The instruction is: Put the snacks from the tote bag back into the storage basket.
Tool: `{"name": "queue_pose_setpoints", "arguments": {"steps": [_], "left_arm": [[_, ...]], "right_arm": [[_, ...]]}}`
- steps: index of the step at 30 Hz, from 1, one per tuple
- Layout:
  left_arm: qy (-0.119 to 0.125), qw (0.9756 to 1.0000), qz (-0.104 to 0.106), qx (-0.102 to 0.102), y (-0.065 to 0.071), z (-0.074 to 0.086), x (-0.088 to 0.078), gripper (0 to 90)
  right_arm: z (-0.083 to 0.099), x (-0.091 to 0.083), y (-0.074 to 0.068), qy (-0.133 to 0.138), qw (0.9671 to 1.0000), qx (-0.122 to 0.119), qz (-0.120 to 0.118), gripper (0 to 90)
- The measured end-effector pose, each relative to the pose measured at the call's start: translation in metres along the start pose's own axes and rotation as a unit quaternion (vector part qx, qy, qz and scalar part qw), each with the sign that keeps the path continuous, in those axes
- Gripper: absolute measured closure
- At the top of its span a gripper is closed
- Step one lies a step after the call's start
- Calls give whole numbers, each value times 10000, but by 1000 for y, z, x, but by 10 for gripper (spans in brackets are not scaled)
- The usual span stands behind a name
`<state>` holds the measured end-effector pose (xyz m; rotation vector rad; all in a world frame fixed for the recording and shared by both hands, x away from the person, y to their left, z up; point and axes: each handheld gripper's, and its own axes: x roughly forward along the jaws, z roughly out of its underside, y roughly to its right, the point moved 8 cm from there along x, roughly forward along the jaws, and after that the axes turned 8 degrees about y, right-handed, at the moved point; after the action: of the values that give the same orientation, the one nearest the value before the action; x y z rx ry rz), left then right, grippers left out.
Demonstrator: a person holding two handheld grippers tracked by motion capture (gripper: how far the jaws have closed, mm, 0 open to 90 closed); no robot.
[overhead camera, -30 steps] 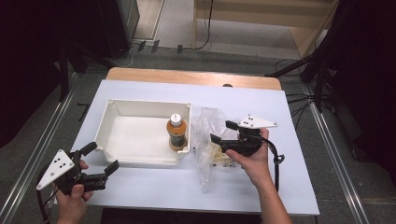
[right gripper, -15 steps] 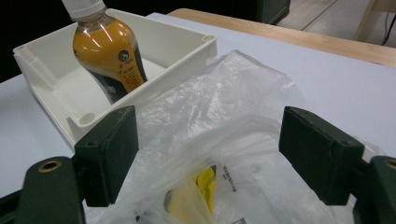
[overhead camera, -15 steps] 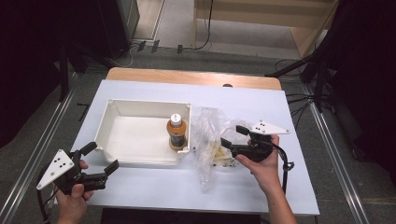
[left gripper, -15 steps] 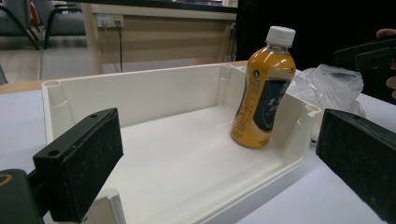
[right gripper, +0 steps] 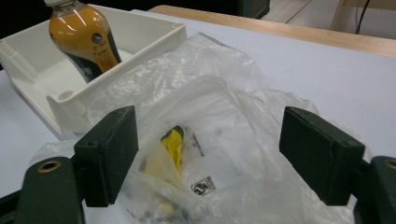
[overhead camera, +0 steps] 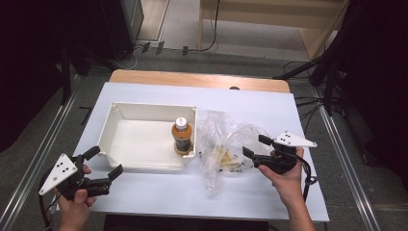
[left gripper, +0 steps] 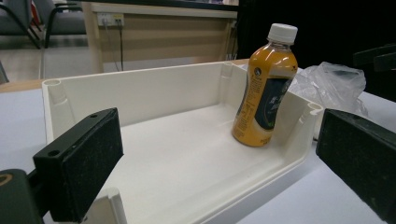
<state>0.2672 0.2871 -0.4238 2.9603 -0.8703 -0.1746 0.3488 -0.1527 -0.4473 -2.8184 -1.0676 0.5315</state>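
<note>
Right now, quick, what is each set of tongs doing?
Left tongs: open, holding nothing, near the white tray.
Right tongs: open, empty, at the plastic bag.

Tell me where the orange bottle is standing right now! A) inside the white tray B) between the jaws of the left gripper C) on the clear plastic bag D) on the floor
A: the orange bottle stands upright inside the white tray, in the corner nearest the clear plastic bag, and the left gripper sits open and apart from it at the tray's near corner.
</note>
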Motion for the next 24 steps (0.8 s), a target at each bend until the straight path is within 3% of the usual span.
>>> {"name": "queue_pose_setpoints", "arguments": {"steps": [8, 14, 24], "left_arm": [[-25, 10000, -7, 8, -1, 1, 0, 9], [-59, 10000, -24, -12, -2, 2, 1, 8], [-83, 10000, -42, 23, -2, 2, 1, 8]], "right_arm": [[7, -18, 14, 96, 9999, 84, 100, 157], [10, -34, 19, 218, 9997, 1, 107, 137], [18, -58, 36, 248, 9991, 99, 329, 138]]}}
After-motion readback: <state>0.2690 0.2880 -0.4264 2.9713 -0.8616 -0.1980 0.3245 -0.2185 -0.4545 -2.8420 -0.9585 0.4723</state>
